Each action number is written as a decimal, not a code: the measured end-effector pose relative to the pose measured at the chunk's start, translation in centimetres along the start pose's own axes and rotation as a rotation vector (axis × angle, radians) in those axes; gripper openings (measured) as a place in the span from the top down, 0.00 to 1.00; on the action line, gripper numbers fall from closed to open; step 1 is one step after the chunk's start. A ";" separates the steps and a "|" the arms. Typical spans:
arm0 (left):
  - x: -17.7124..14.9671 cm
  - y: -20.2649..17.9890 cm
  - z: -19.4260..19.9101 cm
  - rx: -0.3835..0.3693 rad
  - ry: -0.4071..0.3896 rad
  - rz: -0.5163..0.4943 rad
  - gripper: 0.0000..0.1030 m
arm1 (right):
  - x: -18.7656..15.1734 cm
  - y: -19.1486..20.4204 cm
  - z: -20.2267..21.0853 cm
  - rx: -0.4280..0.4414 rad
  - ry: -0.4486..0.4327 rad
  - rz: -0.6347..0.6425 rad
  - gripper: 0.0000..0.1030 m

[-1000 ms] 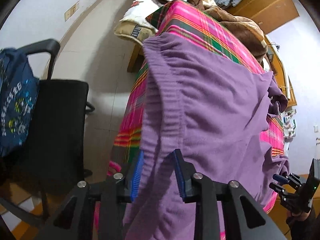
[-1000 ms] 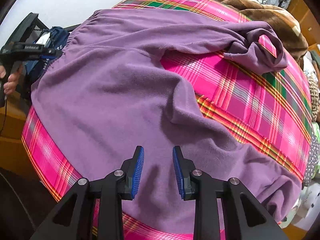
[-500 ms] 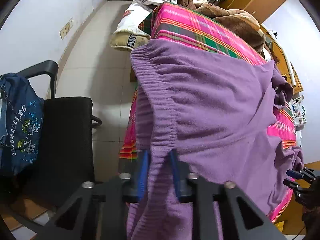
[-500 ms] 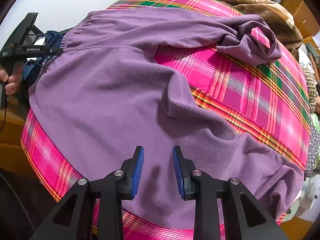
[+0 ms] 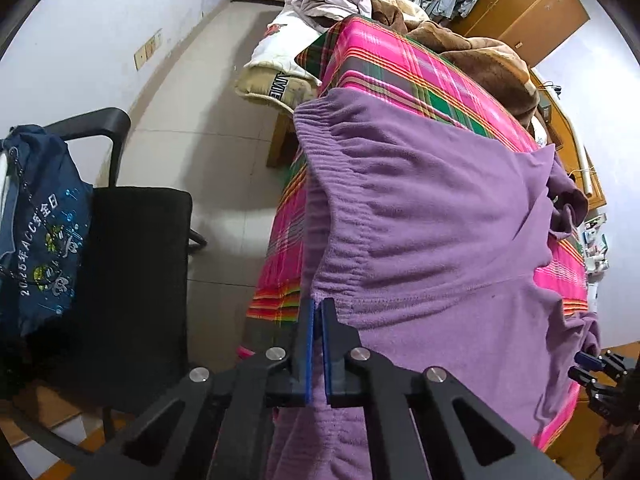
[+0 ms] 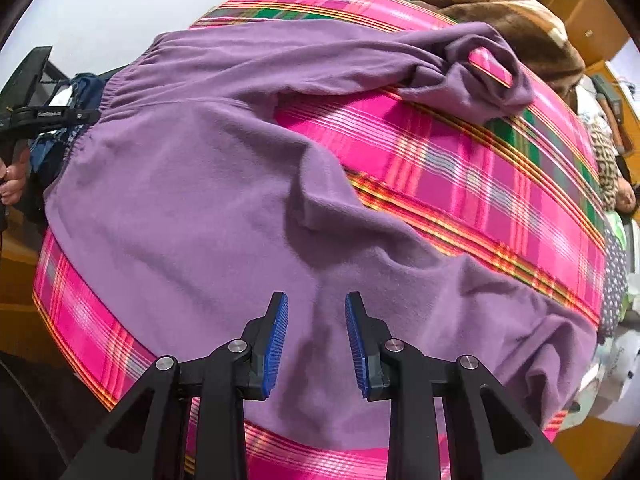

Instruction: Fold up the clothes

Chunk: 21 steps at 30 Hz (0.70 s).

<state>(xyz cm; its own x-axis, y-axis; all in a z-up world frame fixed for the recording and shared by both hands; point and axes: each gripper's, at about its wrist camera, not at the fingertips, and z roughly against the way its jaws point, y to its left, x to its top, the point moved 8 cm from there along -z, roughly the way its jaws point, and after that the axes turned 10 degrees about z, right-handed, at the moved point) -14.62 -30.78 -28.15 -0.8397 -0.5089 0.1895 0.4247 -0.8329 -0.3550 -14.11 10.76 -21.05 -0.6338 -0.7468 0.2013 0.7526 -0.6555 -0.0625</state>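
Purple fleece trousers (image 5: 440, 220) lie spread on a bed with a pink plaid sheet (image 5: 384, 68). Their gathered waistband hangs over the bed's near left edge. My left gripper (image 5: 318, 308) is closing its jaws on that waistband edge, and the blue pads pinch the fabric. In the right wrist view the trousers (image 6: 200, 200) fill the middle, one leg crumpled at the far right. My right gripper (image 6: 316, 312) hovers open just above the near leg with nothing between its fingers. The left gripper (image 6: 40, 114) shows at the left edge, held by a hand.
A black office chair (image 5: 132, 260) with a dark blue bag (image 5: 36, 232) stands left of the bed. A brown blanket (image 5: 480, 64) and a pillow (image 5: 280, 76) lie at the bed's far end. A wooden wardrobe (image 5: 532, 0) stands behind.
The left jaws have come together on the trousers' waistband, which stood between them wide open a second ago. The right gripper has stayed open above the leg.
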 end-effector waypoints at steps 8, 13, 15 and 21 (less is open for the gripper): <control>0.2 1.9 3.6 0.027 -0.056 0.120 0.94 | -4.1 -4.6 1.1 -0.021 0.002 -0.155 0.65; -2.0 -1.1 4.8 -0.007 -0.058 0.089 0.94 | -7.2 -8.2 1.6 -0.033 -0.001 -0.285 0.62; -3.5 -3.1 4.6 -0.021 -0.038 0.068 0.94 | -8.5 -9.9 1.6 -0.050 -0.005 -0.326 0.61; -8.2 -9.7 2.5 -0.053 0.048 0.013 0.94 | -13.9 -15.5 2.1 -0.120 0.001 -0.447 0.61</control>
<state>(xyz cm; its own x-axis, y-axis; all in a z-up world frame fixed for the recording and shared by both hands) -11.06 -19.05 -23.95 -0.8502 -0.5073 0.1408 0.4180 -0.8129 -0.4055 -16.57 31.51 -20.85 -0.8917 -0.3880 0.2333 0.3793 -0.9216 -0.0827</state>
